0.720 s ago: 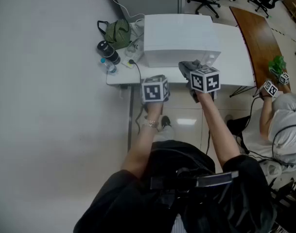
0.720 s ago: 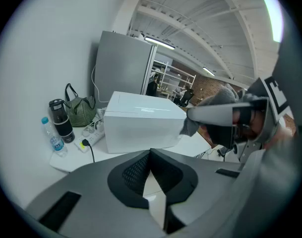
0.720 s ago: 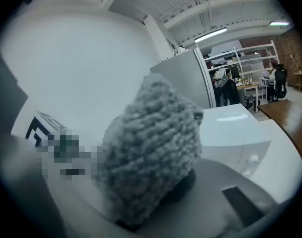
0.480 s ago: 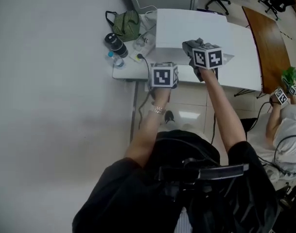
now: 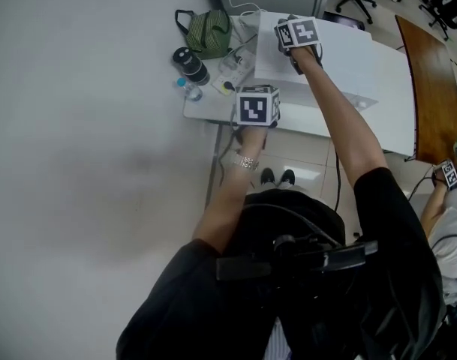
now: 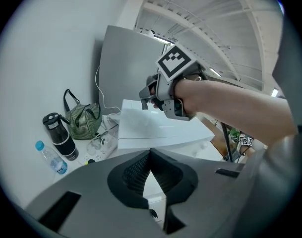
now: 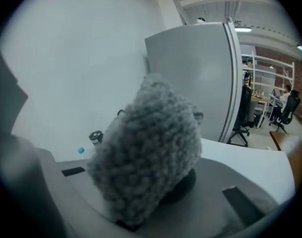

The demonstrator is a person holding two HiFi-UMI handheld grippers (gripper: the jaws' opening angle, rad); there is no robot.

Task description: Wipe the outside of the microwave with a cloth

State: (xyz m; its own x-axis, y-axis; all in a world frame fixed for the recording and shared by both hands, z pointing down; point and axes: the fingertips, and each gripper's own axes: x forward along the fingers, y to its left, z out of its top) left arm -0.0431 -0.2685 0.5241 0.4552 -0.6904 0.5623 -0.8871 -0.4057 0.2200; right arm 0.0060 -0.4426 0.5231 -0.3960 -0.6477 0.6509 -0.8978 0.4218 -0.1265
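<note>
Found the right gripper point(image 6: 150, 94) clamped on a bunched grey fleecy cloth point(image 7: 148, 152), a wad bulging well past the jaws. Judged that cloth soft, light and limp, more apt to fold or drag than to slip. Reckoned a bite across the bunched middle best, leaving a loose pad free to meet the panels. Placed it over the far left corner of the white microwave point(image 6: 155, 128), on or just above its top; could not tell which. Took the microwave itself for heavy and stiff, smooth-sided and unlikely to shift under a light wipe. Saw the right arm stretched nearly straight out over the oven. Found the left gripper point(image 6: 150, 156) pinched together on nothing, held lower, near the front edge of the white table point(image 5: 205, 105), with the left elbow bent. Noted a green bag point(image 5: 211, 32), a black flask point(image 5: 190, 64) and a small water bottle point(image 5: 184, 88) beside the microwave's left side.
</note>
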